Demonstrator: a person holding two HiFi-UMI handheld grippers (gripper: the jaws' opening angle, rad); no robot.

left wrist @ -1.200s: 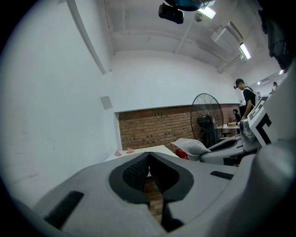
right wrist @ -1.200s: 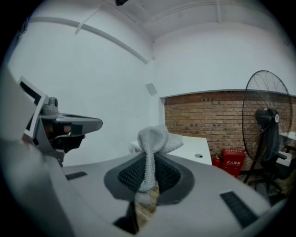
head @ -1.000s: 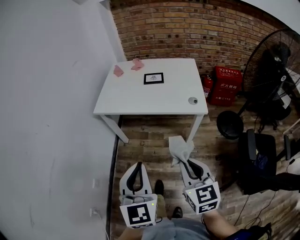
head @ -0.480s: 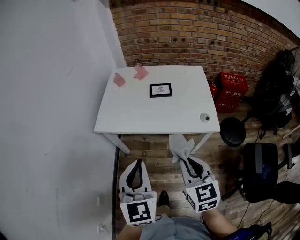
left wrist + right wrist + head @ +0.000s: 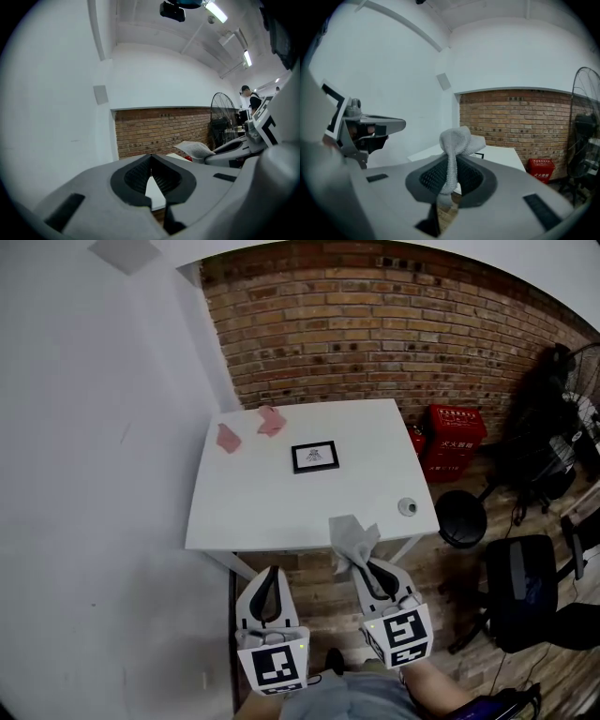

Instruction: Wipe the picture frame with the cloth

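The black-framed picture frame lies flat near the middle of the white table. My right gripper is shut on a grey-white cloth, which sticks up crumpled from its jaws and hangs over the table's near edge in the head view. My left gripper is level beside it, short of the table, its jaw tips touching with nothing between them. Both grippers are well short of the frame. The cloth also shows at the right of the left gripper view.
Two pink pieces lie at the table's far left, and a small round object near its right edge. A white wall runs along the left, a brick wall behind. Red crate, black stool and chair stand to the right.
Both grippers have moved forward toward the table, which now sits closer in the head view. The cloth has stayed clamped in the right gripper and now overlaps the table's near edge.
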